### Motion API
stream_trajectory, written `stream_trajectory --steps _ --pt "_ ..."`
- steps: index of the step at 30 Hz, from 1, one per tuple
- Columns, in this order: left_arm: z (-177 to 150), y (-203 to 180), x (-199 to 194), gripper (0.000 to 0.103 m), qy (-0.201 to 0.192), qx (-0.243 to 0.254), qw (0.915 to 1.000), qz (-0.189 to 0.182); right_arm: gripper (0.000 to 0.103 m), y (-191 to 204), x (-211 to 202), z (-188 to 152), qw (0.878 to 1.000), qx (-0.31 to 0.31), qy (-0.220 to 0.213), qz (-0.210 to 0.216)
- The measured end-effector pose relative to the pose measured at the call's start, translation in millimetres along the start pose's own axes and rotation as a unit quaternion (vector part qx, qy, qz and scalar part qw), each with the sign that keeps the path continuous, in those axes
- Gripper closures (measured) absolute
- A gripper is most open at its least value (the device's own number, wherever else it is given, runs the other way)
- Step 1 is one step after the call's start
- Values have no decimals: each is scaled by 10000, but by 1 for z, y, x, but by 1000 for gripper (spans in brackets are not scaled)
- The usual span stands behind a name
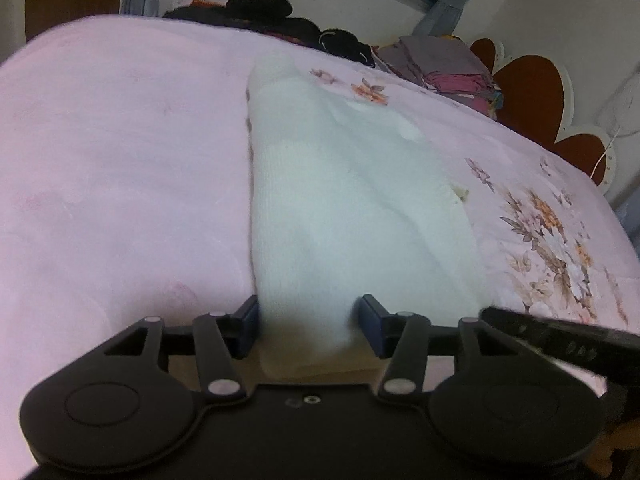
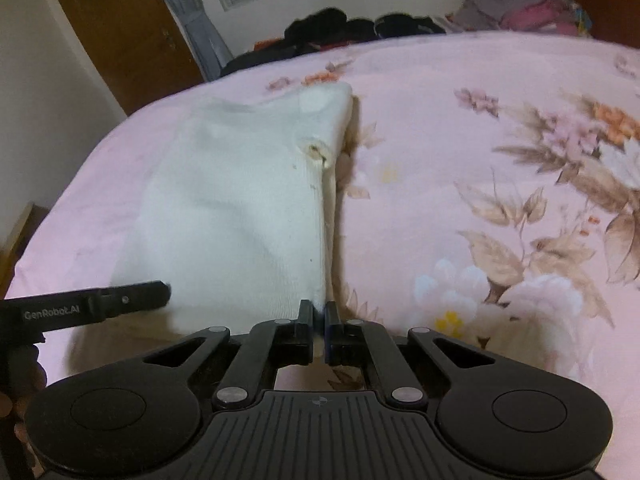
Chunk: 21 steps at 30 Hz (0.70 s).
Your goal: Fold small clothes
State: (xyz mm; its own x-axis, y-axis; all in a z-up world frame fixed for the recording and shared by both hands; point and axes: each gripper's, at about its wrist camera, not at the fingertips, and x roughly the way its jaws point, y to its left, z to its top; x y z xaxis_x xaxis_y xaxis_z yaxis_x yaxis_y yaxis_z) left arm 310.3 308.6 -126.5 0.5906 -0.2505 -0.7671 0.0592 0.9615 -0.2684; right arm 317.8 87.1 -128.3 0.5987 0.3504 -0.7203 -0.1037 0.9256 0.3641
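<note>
A small white knitted garment (image 1: 340, 200) lies lengthwise on the pink bedspread (image 1: 120, 160), folded into a long strip. My left gripper (image 1: 308, 320) is open, its fingers either side of the garment's near left corner. In the right wrist view the garment (image 2: 240, 208) shows a small stained hole near its right edge. My right gripper (image 2: 319, 320) is shut on the garment's near right corner. The left gripper (image 2: 120, 300) shows from the side at the left of the right wrist view.
The bedspread has a floral print (image 2: 540, 220) on its right half. Dark clothes (image 1: 280, 20) and a stack of folded clothes (image 1: 448, 68) lie at the bed's far edge. A brown flower-shaped headboard (image 1: 532, 92) is at the far right, and a wooden door (image 2: 120, 28) at the far left.
</note>
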Motion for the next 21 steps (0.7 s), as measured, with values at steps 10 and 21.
stream_trajectory --steps 10,21 --pt "26 -15 8 36 -421 332 9978 384 100 29 15 21 9974 -293 -392 -521" --pt "18 -16 36 2 62 348 9981 499 100 9 43 5 9914 -492 -29 -1214"
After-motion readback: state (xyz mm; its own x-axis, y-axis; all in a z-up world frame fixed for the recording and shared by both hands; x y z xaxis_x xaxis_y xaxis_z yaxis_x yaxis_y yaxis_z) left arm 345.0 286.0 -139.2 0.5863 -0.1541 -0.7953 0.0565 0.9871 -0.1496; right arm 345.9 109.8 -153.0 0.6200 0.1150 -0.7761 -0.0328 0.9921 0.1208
